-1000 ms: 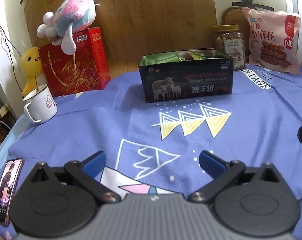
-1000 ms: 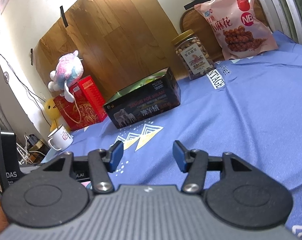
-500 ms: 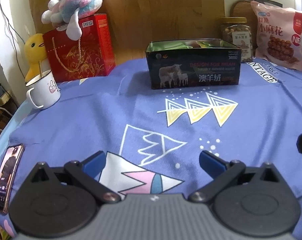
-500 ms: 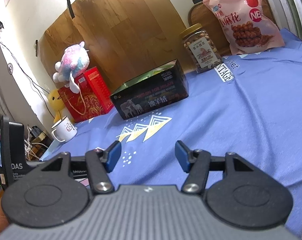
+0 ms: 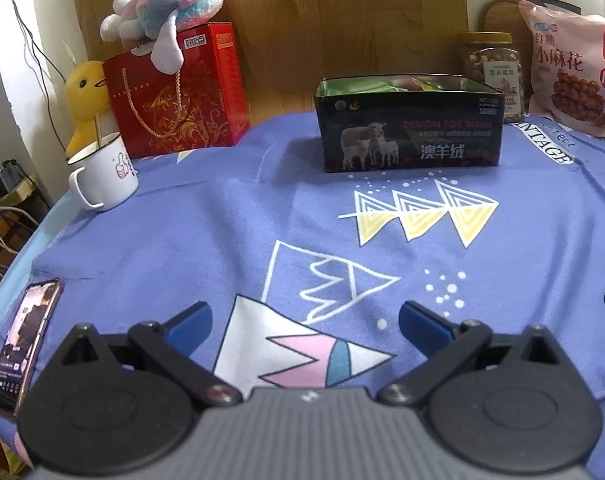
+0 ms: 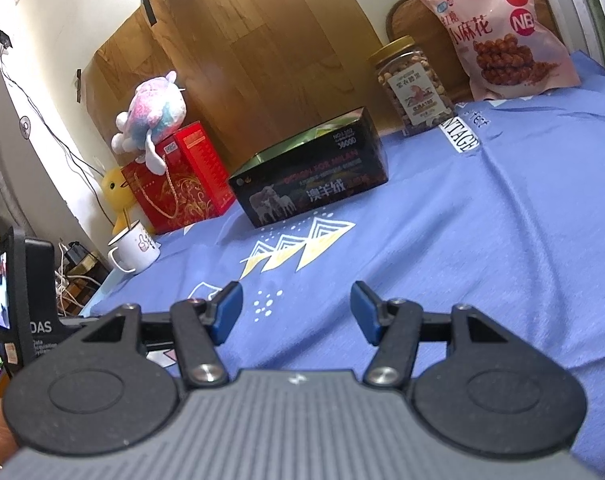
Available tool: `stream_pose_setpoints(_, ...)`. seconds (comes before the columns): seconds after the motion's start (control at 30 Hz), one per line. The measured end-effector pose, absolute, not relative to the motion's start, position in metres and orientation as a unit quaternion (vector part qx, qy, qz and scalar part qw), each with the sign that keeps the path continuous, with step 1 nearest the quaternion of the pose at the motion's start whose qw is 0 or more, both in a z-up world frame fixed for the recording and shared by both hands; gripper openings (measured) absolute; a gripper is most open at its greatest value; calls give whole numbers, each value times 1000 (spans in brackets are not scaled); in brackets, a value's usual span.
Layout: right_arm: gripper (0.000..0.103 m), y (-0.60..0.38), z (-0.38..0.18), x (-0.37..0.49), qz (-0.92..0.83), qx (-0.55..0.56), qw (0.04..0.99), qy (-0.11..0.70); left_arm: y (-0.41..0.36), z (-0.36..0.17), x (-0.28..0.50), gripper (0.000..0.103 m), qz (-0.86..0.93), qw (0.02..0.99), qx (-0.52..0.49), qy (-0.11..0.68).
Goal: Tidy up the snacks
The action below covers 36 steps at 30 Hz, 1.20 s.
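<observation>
A black tin box (image 5: 410, 124) with sheep printed on its side stands open at the back of the blue tablecloth, with green and orange snack packets inside; it also shows in the right wrist view (image 6: 310, 174). A jar of nuts (image 5: 492, 68) (image 6: 412, 84) and a pink snack bag (image 5: 570, 80) (image 6: 498, 32) stand behind it to the right. My left gripper (image 5: 304, 326) is open and empty, low over the near cloth. My right gripper (image 6: 296, 312) is open and empty, also well short of the box.
A red gift bag (image 5: 178, 92) with a plush toy (image 5: 166, 0) on top, a yellow duck (image 5: 84, 100) and a white mug (image 5: 104, 178) stand at the back left. A phone (image 5: 22, 344) lies at the left table edge. A wooden board (image 5: 342, 12) leans behind.
Both grippers have drawn back from the box and stayed open; the box looks smaller and farther in both views. Nothing on the table has moved.
</observation>
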State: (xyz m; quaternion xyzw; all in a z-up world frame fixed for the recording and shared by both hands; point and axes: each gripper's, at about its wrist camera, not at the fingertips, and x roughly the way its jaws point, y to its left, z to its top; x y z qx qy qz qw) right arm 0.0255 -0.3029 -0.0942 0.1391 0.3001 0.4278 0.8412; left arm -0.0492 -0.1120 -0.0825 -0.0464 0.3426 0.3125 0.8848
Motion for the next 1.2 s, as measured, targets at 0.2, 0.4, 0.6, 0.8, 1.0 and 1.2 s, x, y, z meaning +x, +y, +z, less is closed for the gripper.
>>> stream_pose_setpoints(0.2,62,-303,-94,26,427,141,841,300,-108,-81,-48,103,349,872,-22,343)
stream_pose_setpoints(0.4,62,-303,-96,26,428,143,839,303,-105,-74,-55,103,362,874,-18,323)
stream_pose_setpoints(0.6,62,-303,-96,26,429,143,839,303,-106,-72,-55,103,367,872,-16,323)
stream_pose_setpoints(0.8,62,-304,-95,26,429,144,839,303,-110,-75,-54,103,350,874,-21,337)
stream_pose_setpoints(1.0,62,-304,-96,26,429,144,839,303,-114,-76,-54,103,335,875,-28,348)
stream_pose_setpoints(1.2,62,-306,-94,27,428,147,840,301,-119,-77,-52,103,318,877,-41,359)
